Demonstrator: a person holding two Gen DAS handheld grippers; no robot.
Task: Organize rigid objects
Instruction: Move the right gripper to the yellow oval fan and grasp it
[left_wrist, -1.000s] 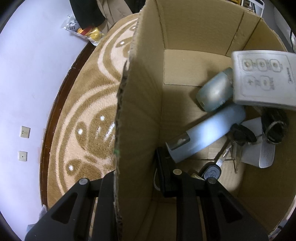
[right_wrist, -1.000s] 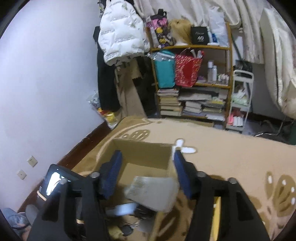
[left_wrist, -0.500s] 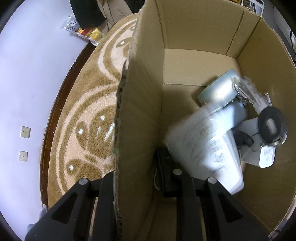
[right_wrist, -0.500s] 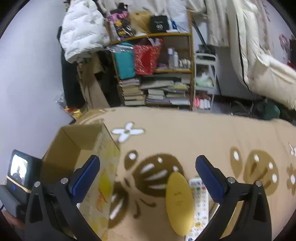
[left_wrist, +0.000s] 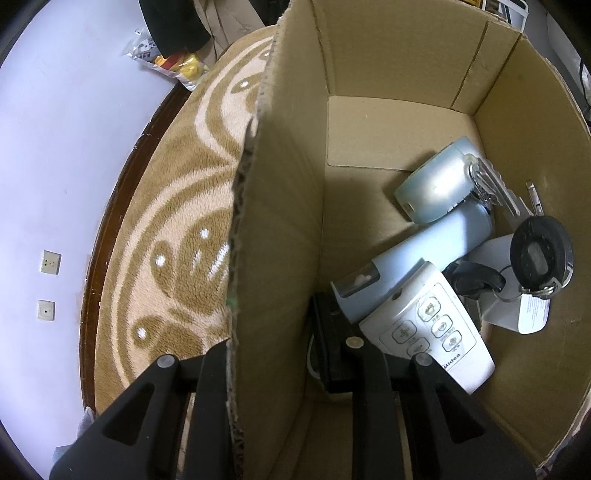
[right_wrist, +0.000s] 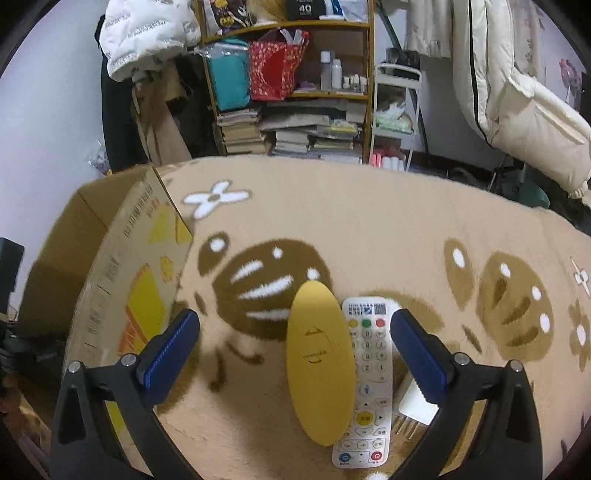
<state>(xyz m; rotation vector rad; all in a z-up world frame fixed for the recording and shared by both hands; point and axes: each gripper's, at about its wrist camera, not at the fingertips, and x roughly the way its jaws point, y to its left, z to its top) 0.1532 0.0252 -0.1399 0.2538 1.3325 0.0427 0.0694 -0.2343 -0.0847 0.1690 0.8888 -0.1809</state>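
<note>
My left gripper (left_wrist: 269, 332) is shut on the side wall of the cardboard box (left_wrist: 280, 184), one finger outside and one inside. In the box lie a white Midea remote (left_wrist: 428, 332), a light blue flask (left_wrist: 417, 258), a pale blue case (left_wrist: 436, 184), keys (left_wrist: 476, 280) and a black round fob (left_wrist: 539, 254). My right gripper (right_wrist: 293, 325) is open and empty, low over the carpet. Between its blue pads lie a yellow oval object (right_wrist: 317, 362) and a white keypad remote (right_wrist: 369, 376). A white plug adapter (right_wrist: 413, 406) sits by the right pad.
In the right wrist view the box (right_wrist: 122, 277) stands at the left on the beige patterned carpet (right_wrist: 369, 229). A cluttered shelf (right_wrist: 291, 92) and hanging coats line the far wall. Skirting and wall sockets (left_wrist: 50, 262) lie left of the box.
The white Midea remote left my right gripper, fell into the box and now rests on the flask. My right gripper swung right, away from the box, to above the yellow oval.
</note>
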